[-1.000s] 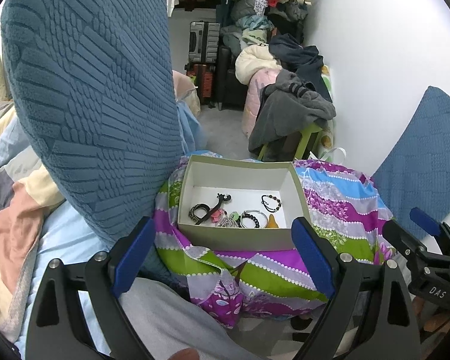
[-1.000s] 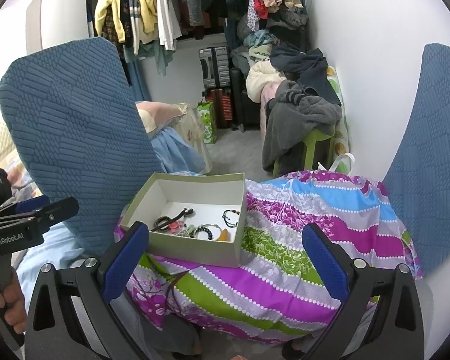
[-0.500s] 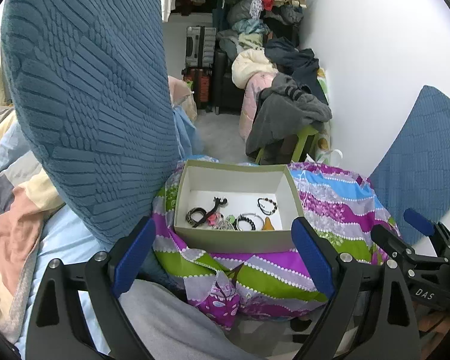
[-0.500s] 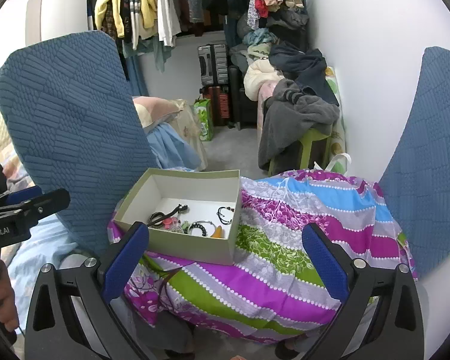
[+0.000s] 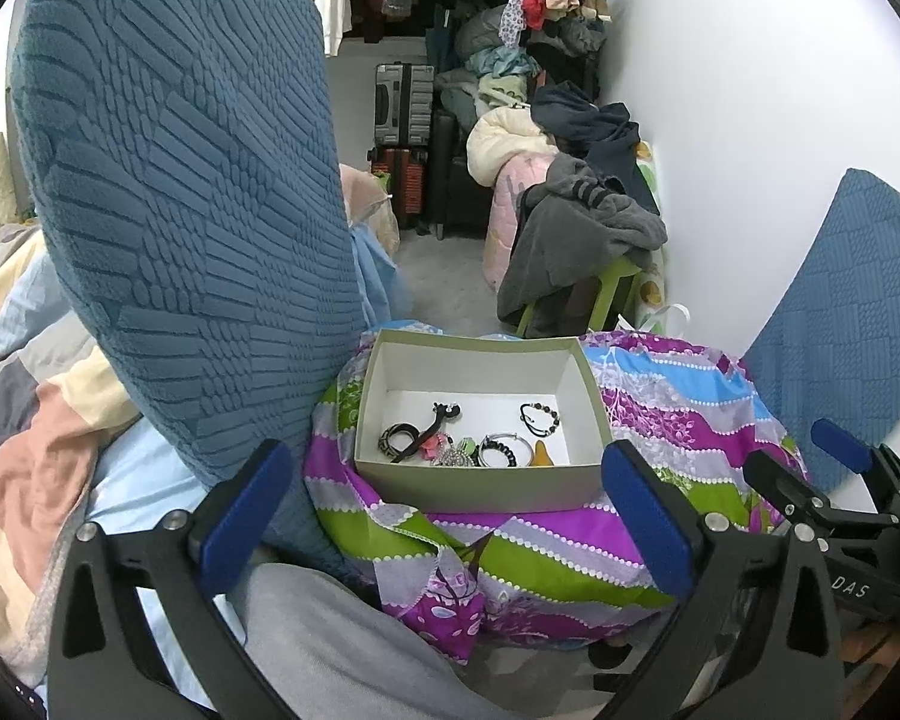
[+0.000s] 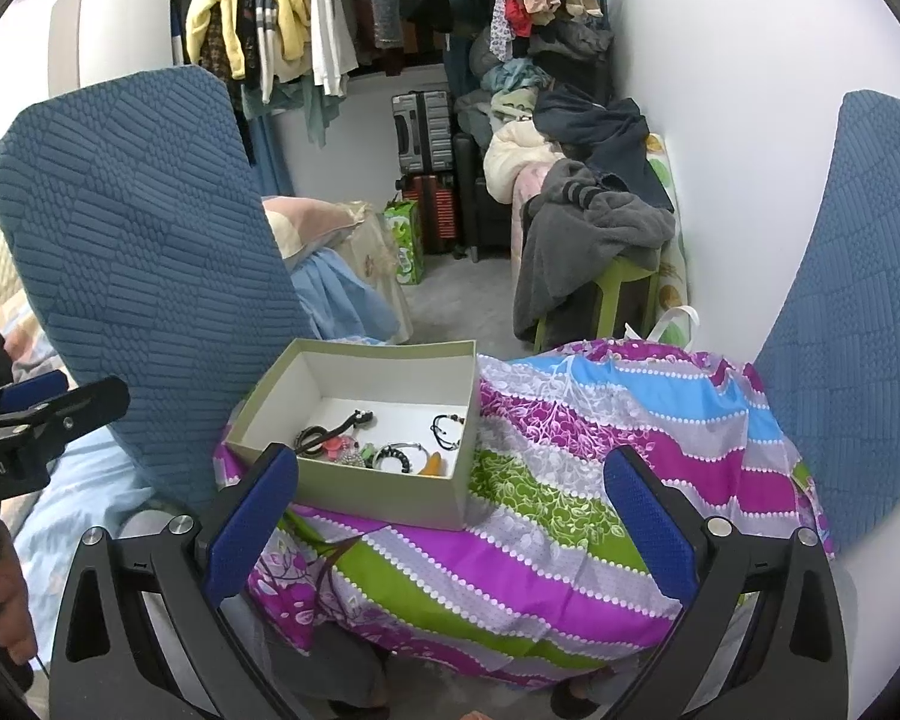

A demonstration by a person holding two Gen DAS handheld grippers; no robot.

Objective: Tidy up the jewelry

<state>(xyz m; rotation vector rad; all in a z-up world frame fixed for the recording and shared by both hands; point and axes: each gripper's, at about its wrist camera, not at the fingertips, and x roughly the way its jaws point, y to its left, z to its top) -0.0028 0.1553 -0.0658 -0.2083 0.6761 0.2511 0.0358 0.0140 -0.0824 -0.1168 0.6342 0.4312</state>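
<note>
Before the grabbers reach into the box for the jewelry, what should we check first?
1. Left gripper open with nothing between its fingers, jaws having just been opening: ok.
2. Right gripper open and holding nothing: ok.
3. Grey-green cardboard box has no lid on it: ok.
4. Box sits steady on the striped purple and green cloth: cannot tell.
5. Black beaded bracelet lies apart from the other pieces: ok.
6. Clustered pieces near the box's front are untangled: cannot tell.

Ahead of the left claw (image 5: 444, 516), the open box (image 5: 480, 483) lies reachable from above, nothing over it. A tall blue cushion (image 5: 180, 210) crowds the claw's left side, touching the box's near-left corner. Ahead of the right claw (image 6: 450, 522), the striped cloth (image 6: 600, 450) lies bare.
</note>
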